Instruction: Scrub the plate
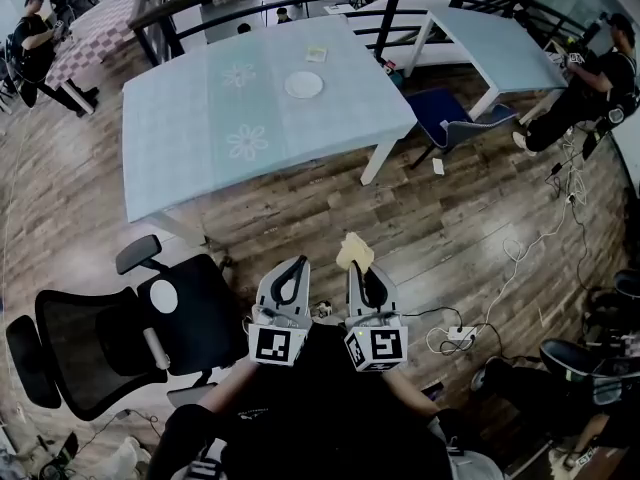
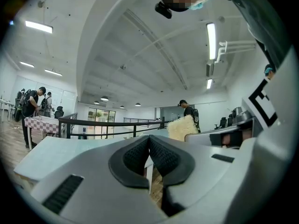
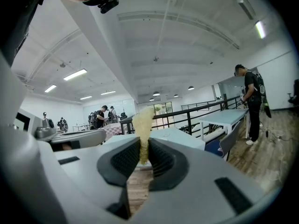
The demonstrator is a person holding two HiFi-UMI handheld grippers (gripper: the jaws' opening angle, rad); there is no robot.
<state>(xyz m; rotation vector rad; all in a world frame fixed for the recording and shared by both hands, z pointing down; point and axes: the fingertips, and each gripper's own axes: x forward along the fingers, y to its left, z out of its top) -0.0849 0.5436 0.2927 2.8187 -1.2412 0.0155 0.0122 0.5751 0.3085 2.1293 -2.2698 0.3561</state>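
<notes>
Plate [image 1: 304, 85] sits white and alone toward the far side of the pale blue worktop [image 1: 190, 148], well apart from both my grippers, which hang over the wood floor [image 1: 450, 228] short of the near edge. So I judge the scrubbing not yet begun: the only thing ready is the tool. My right gripper [image 1: 358, 266] has its jaws pinched on a yellow sponge [image 1: 354, 251], which sticks up past the tips. My left gripper [image 1: 297, 266] has its jaws together on nothing. Left to do: reach the worktop, steady the plate (probably with the left) and rub.

Only the head view shows the plate and the gap to it. The gripper views give what it cannot: the right one shows the sponge squeezed thin between the jaws, the left one shows jaws meeting with nothing between.
</notes>
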